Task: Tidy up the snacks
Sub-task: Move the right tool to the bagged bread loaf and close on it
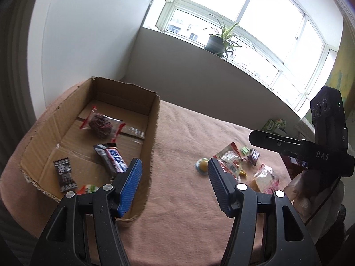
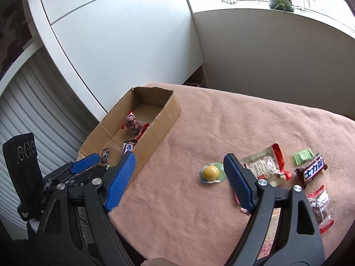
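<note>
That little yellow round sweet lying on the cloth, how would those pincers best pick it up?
Judging from its pose, grip the yellow candy across its raised dome, coming down from above. Its flat clear wrapper rim lies flush on the cloth, offering little edge to pinch. The open right gripper is nearest.

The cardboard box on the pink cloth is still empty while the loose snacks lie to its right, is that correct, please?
Not quite: the cardboard box is not empty. The left wrist view shows several wrapped snacks in it, among them a chocolate bar and a clear packet. The loose snacks do lie to its right on the pink cloth.
</note>
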The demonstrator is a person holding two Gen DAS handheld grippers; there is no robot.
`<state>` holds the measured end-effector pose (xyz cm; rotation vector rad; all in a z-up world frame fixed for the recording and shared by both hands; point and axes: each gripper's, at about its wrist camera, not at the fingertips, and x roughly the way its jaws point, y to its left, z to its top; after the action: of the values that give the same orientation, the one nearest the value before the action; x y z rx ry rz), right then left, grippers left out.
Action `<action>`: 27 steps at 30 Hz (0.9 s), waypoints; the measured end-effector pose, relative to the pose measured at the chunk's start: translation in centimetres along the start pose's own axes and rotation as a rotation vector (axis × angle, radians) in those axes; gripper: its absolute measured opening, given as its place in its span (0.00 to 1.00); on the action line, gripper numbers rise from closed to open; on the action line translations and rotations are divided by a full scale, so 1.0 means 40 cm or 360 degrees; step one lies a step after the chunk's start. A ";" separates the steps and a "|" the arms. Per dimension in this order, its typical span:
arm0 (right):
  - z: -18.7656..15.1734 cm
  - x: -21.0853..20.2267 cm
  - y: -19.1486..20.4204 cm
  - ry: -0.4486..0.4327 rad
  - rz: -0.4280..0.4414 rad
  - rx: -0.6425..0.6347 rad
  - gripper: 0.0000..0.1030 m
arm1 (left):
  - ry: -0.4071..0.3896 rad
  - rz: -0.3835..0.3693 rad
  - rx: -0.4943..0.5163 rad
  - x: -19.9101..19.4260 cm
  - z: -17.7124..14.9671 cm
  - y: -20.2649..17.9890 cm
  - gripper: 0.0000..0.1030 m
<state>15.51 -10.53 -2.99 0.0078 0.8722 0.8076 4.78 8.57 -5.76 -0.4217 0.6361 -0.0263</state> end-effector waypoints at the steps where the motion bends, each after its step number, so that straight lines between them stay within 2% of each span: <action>1: -0.011 -0.013 -0.018 0.0000 -0.0005 0.0018 0.82 | 0.0017 -0.0031 0.0000 0.005 -0.005 -0.010 0.59; 9: -0.089 -0.116 -0.170 -0.0004 -0.0111 0.0188 0.81 | 0.0161 -0.0217 0.0075 0.069 -0.047 -0.120 0.59; 15: -0.149 -0.156 -0.275 0.0047 -0.0164 0.0314 0.82 | 0.0304 -0.0369 0.0109 0.123 -0.088 -0.203 0.59; 22: -0.216 -0.171 -0.377 0.0094 -0.0092 0.0484 0.81 | 0.0473 -0.0496 0.0113 0.177 -0.139 -0.277 0.60; 27: -0.246 -0.159 -0.420 0.0142 -0.0036 0.0555 0.81 | 0.0558 -0.0541 0.0121 0.207 -0.161 -0.312 0.60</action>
<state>16.95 -29.53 -10.54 0.2695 1.0873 0.6305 9.02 -6.50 -10.29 -0.4518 0.8989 -0.4545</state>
